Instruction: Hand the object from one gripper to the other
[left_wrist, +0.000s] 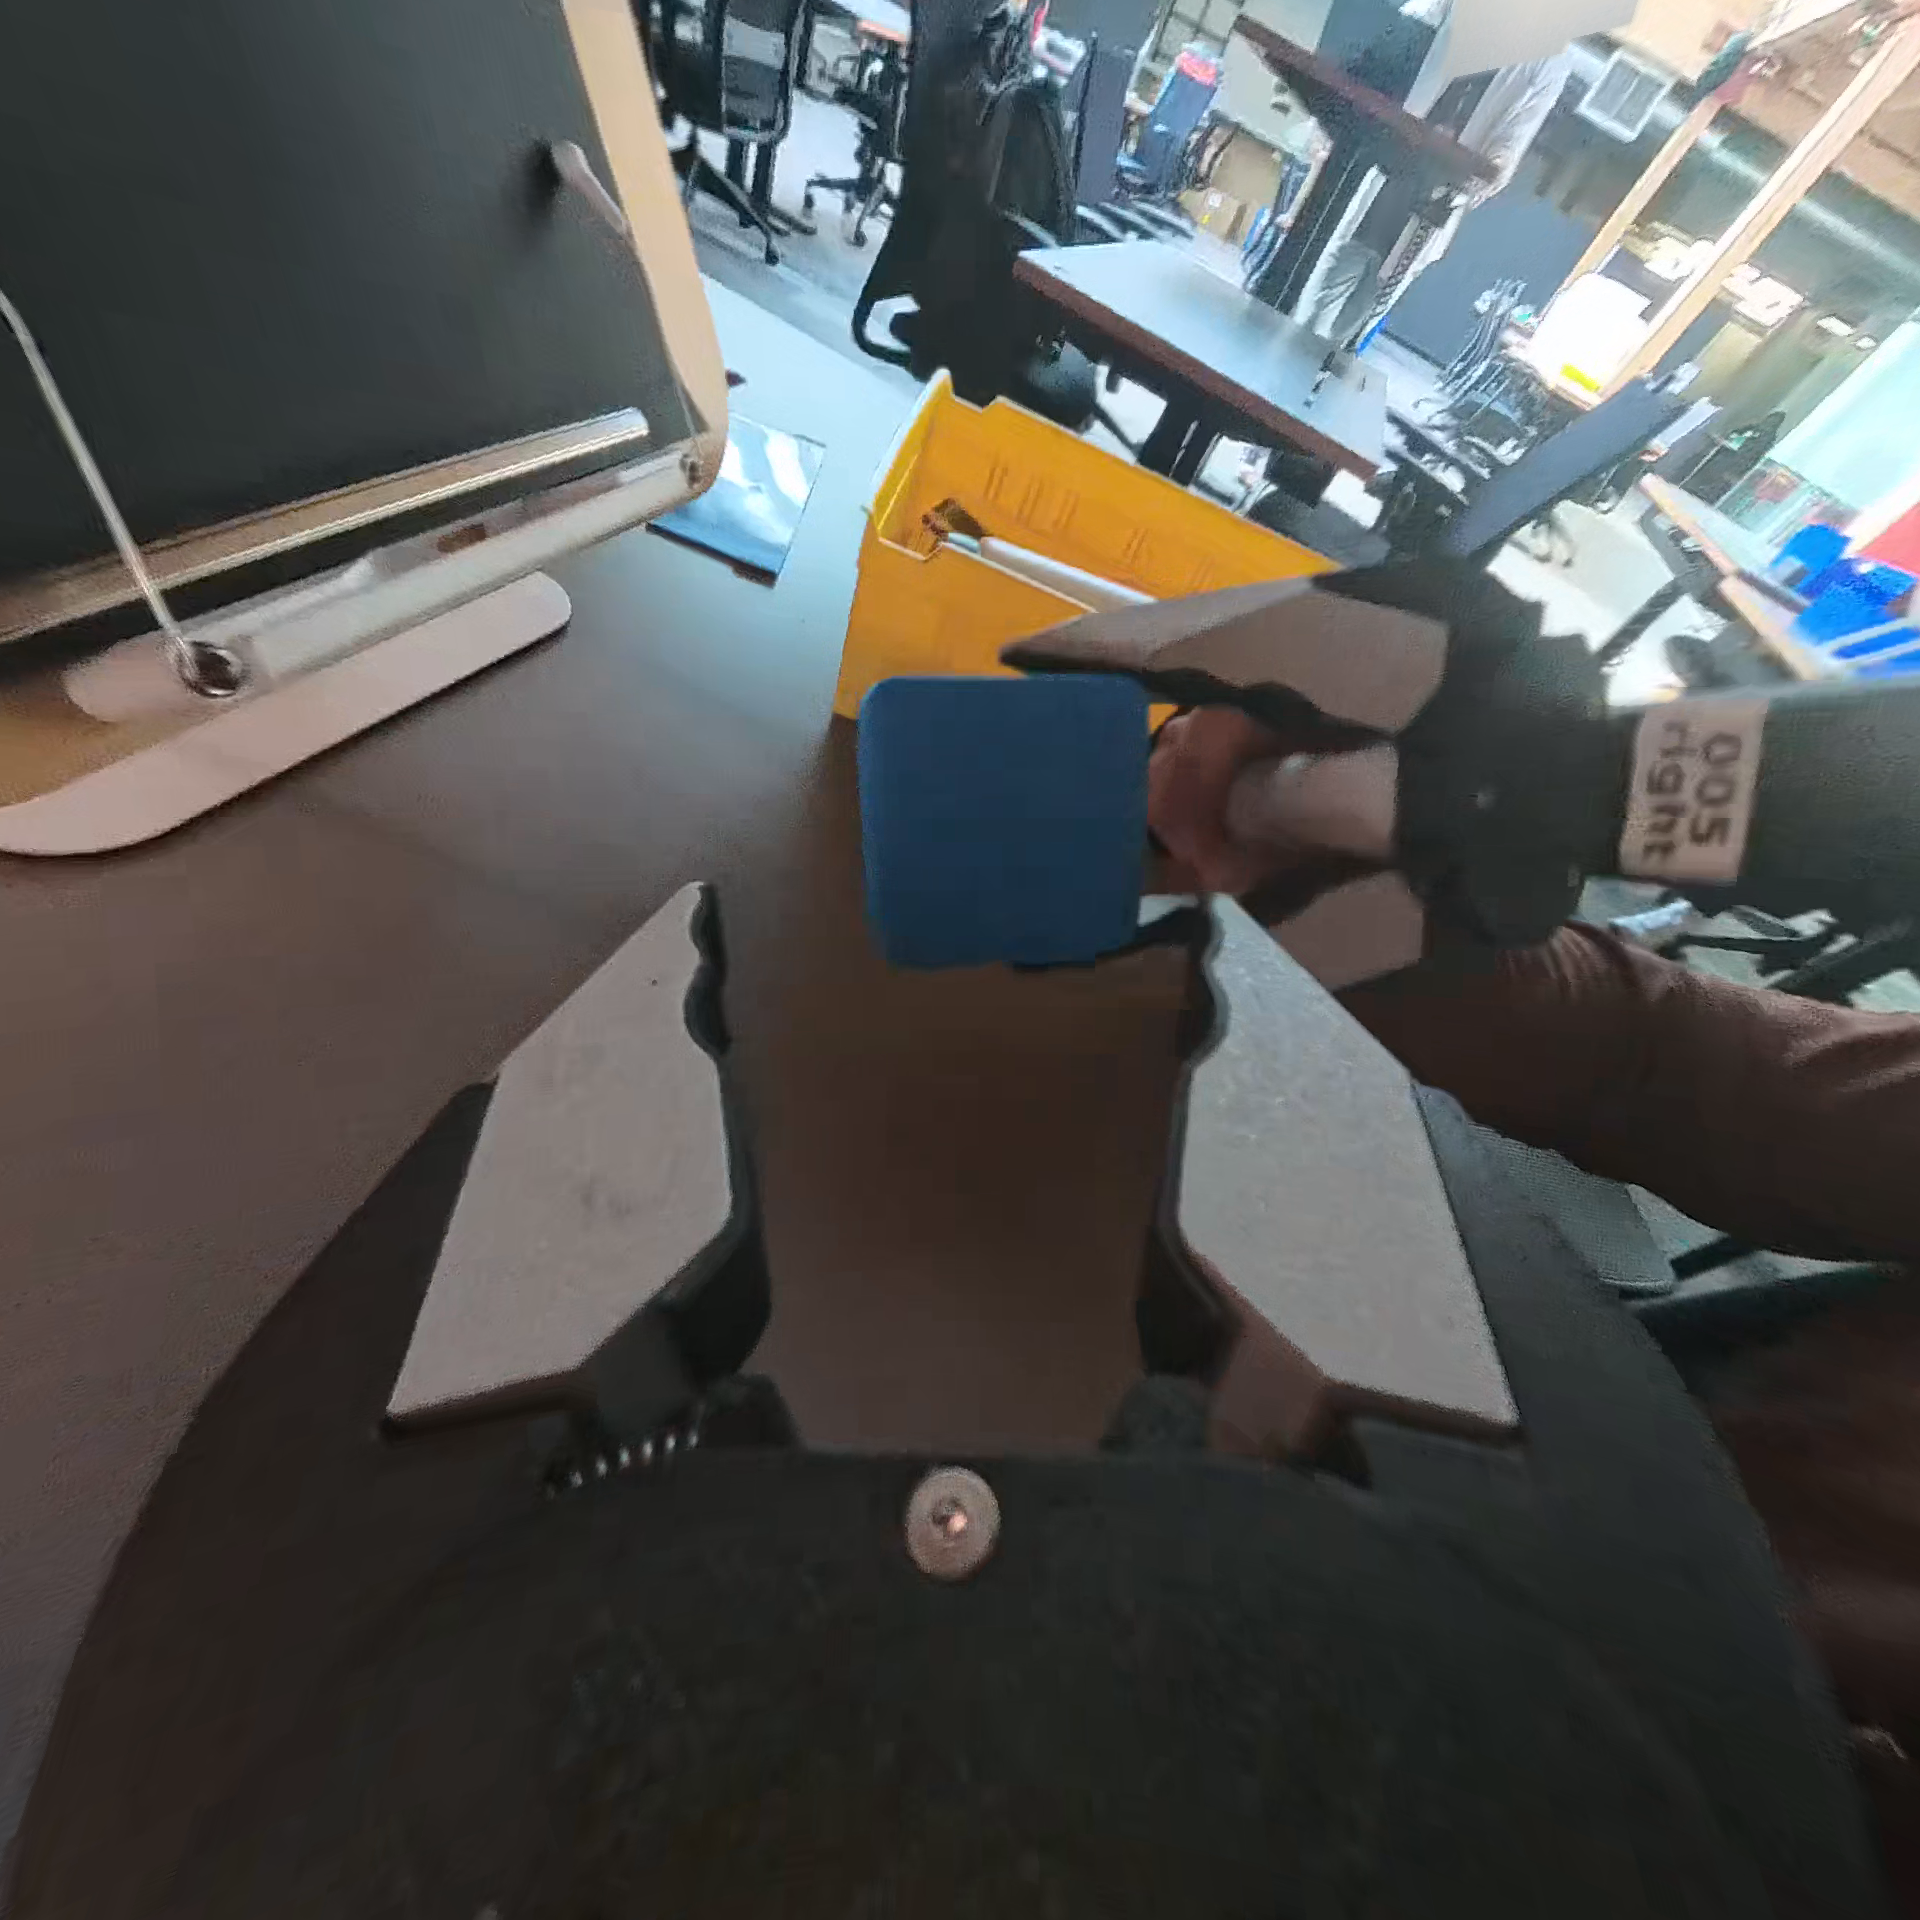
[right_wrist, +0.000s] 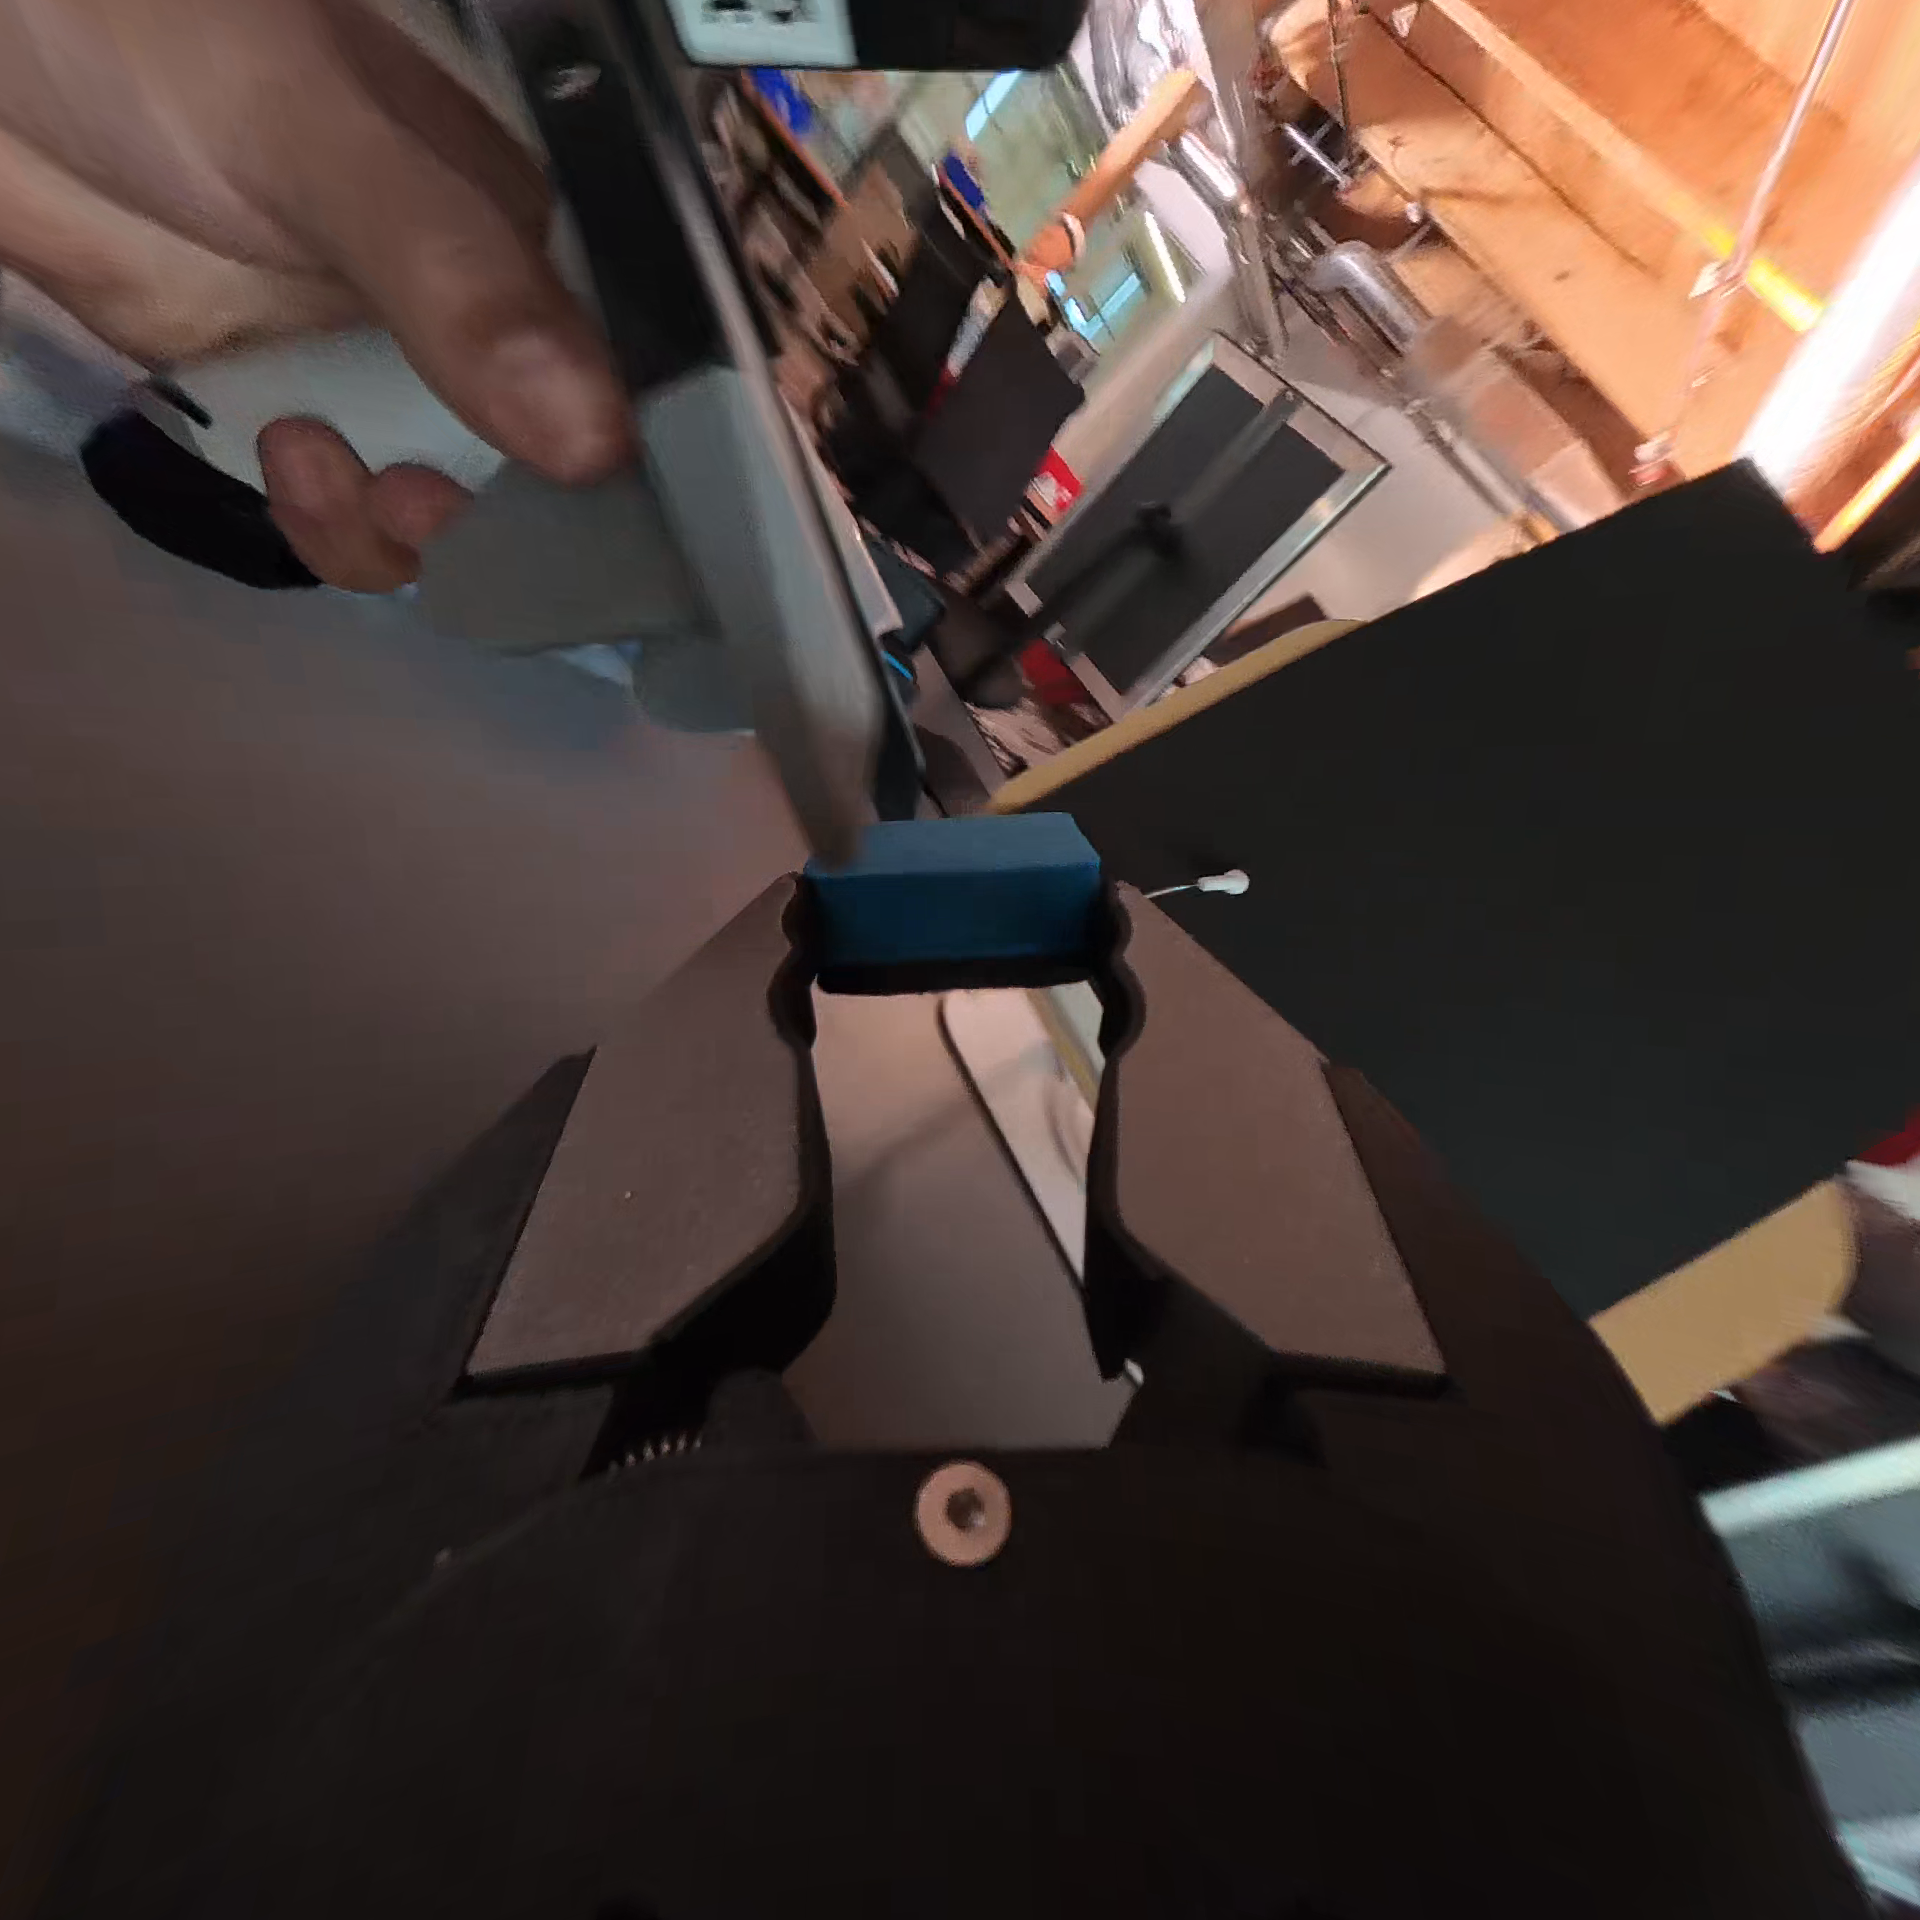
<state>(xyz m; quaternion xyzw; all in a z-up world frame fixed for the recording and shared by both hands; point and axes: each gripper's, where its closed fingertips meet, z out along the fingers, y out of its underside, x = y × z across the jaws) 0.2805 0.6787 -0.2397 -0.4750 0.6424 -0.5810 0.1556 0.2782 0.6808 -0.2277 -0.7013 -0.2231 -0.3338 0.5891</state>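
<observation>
A blue rectangular block (left_wrist: 1003, 821) is clamped between the fingertips of my right gripper (left_wrist: 1132, 800), which reaches in from the right in the left wrist view. In the right wrist view the right gripper (right_wrist: 951, 930) is shut on the block (right_wrist: 951, 904) at its very tips. My left gripper (left_wrist: 956, 925) is open and empty, with the block just ahead of its right fingertip. In the right wrist view one of the left gripper's fingers (right_wrist: 805, 665) comes down from the upper left, its tip at the block's upper left corner.
A yellow bin (left_wrist: 997, 540) holding pen-like items stands on the dark brown table (left_wrist: 468, 987) behind the block. A black board on a white stand (left_wrist: 312, 312) is at the left. A brown sleeve (left_wrist: 1662, 1101) and a hand (right_wrist: 416, 260) hold the grippers.
</observation>
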